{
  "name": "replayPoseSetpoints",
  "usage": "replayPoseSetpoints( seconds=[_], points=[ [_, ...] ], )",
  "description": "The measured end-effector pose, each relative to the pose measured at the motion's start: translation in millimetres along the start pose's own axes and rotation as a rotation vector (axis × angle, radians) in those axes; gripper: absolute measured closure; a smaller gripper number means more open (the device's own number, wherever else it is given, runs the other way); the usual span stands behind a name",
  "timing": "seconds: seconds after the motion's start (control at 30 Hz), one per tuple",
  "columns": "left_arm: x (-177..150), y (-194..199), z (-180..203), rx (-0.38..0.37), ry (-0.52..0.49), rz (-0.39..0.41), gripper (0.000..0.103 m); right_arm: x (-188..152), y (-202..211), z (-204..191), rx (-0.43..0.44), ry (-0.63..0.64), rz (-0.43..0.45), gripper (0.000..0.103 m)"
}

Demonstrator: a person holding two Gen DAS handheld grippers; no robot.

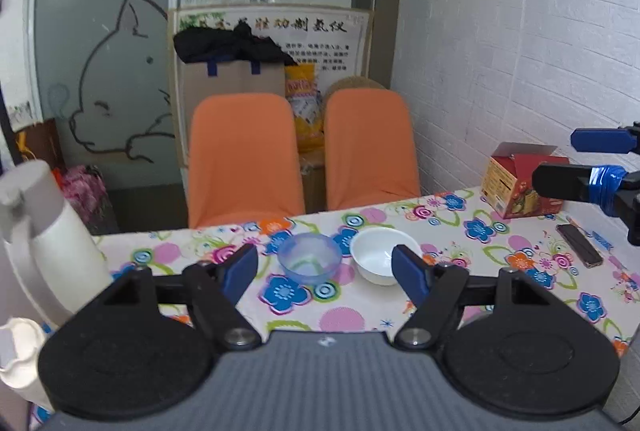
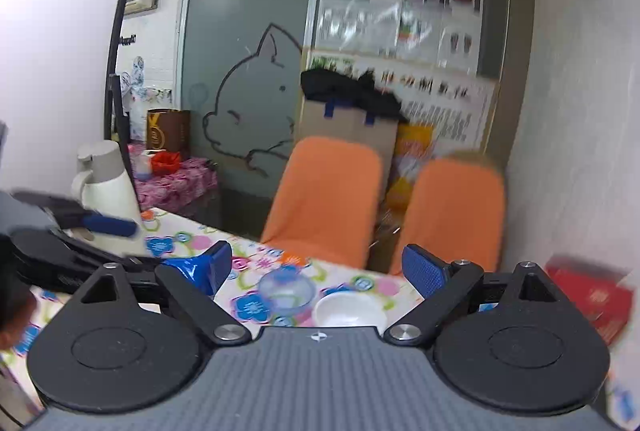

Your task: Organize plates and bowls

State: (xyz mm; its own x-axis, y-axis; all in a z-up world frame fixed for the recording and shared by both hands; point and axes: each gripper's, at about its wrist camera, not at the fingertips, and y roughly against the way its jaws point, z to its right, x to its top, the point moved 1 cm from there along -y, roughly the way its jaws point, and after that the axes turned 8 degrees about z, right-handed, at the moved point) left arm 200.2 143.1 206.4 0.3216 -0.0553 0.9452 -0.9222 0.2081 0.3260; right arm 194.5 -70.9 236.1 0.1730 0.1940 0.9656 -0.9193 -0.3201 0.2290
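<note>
Both hand-held grippers hover above the table (image 1: 400, 315) with nothing between their fingers. Seen from its own camera, the left hand-held gripper (image 1: 325, 273) has its blue-padded fingers spread wide, and the two bowls show in the gap beyond them: a translucent blue bowl (image 1: 309, 258) and a white bowl (image 1: 383, 255), standing upright just beside each other on the flowered tablecloth, the blue one to the left. Neither finger touches a bowl. The right hand-held gripper (image 2: 317, 271) is likewise wide open and empty; from its camera the blue bowl (image 2: 286, 291) lies ahead between the fingers and the white bowl (image 2: 350, 309) sits nearer, partly hidden by the gripper body. That view is blurred, so finer contact cannot be judged. In the left wrist view the right hand-held gripper enters from the right edge, its fingers held apart above a red carton (image 1: 516, 187) near the wall. A dark phone-like object (image 1: 579, 245) lies flat on the cloth to the right of the bowls, well apart from them. A white thermos jug (image 1: 44, 231) stands at the table's left end. Two orange chairs (image 1: 244, 159) face the far edge of the table.
</note>
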Motion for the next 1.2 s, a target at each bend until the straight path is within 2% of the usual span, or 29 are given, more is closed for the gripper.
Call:
replayPoseSetpoints(
  seconds=[0.1,0.13,0.17,0.23,0.3,0.4,0.47,0.6,0.73,0.83,0.93,1.03,1.07,1.2],
  points=[
    [-5,22,5,0.078,-0.082,0.084,0.025,-13,2,-18,-0.049,0.153,0.018,0.024],
    [-10,25,9,0.095,-0.112,0.089,0.024,-16,-2,-19,-0.036,0.144,-0.002,0.024],
    [-14,24,12,0.092,-0.128,0.071,0.024,-19,-3,-14,0.000,0.085,-0.034,0.024],
    [-24,23,12,0.035,-0.094,0.042,0.024,-24,-9,-3,0.040,-0.015,-0.081,0.024],
    [-33,18,9,0.004,-0.042,0.010,0.024,-29,-10,1,0.023,-0.040,-0.088,0.024],
    [-40,13,3,0.018,-0.018,-0.019,0.024,-35,-10,4,0.008,-0.073,-0.110,0.024],
    [-39,18,-4,0.047,-0.004,-0.014,0.024,-33,-7,6,0.009,-0.099,-0.101,0.024],
    [-30,39,-23,0.057,0.042,0.020,0.024,-22,7,-3,0.018,-0.115,-0.059,0.024],
    [-20,56,-39,0.041,0.085,0.033,0.024,-10,15,-2,0.071,-0.181,-0.020,0.024],
    [-10,69,-46,0.065,0.088,0.060,0.024,2,17,-5,0.108,-0.211,-0.006,0.024],
    [-3,75,-43,0.074,0.054,0.072,0.023,13,27,-6,0.123,-0.189,0.034,0.024],
    [-4,72,-31,0.060,0.032,0.085,0.017,11,32,-1,0.114,-0.156,0.048,0.023],
    [-5,68,-26,0.047,0.036,0.081,0.010,7,31,3,0.106,-0.152,0.039,0.023],
    [-17,39,0,0.003,-0.010,0.027,0.010,-22,13,24,0.080,-0.176,-0.053,0.023]
  ],
)
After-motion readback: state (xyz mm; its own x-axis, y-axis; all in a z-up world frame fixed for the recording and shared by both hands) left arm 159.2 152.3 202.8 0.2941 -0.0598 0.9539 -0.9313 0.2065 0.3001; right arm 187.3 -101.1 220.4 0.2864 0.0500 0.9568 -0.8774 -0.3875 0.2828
